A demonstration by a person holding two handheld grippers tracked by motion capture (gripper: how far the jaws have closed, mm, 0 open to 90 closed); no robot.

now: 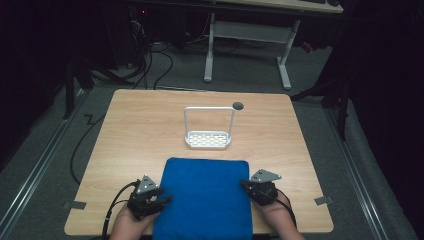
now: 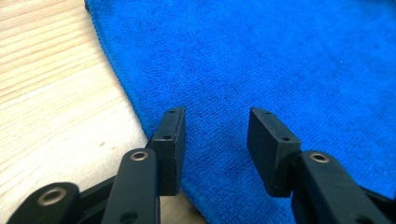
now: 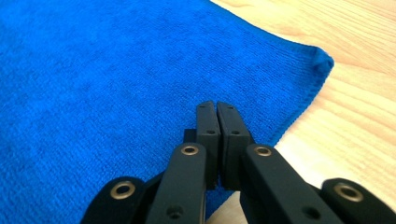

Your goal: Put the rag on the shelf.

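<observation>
Blue towel (image 1: 205, 197) between open left hand-held gripper (image 1: 159, 202) and shut, empty right hand-held gripper (image 1: 246, 185); white rack (image 1: 208, 139) beyond.

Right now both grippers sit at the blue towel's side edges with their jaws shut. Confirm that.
Not quite. The right gripper is shut at the blue towel, but the left gripper has its jaws apart over the towel's edge, as the left gripper view shows.

Free room around the cloth

Bare table (image 1: 130, 130) is left on both sides of the blue cloth (image 1: 205, 195); beyond its far edge, passage down the middle is blocked by an upright white rack (image 1: 208, 129).
</observation>
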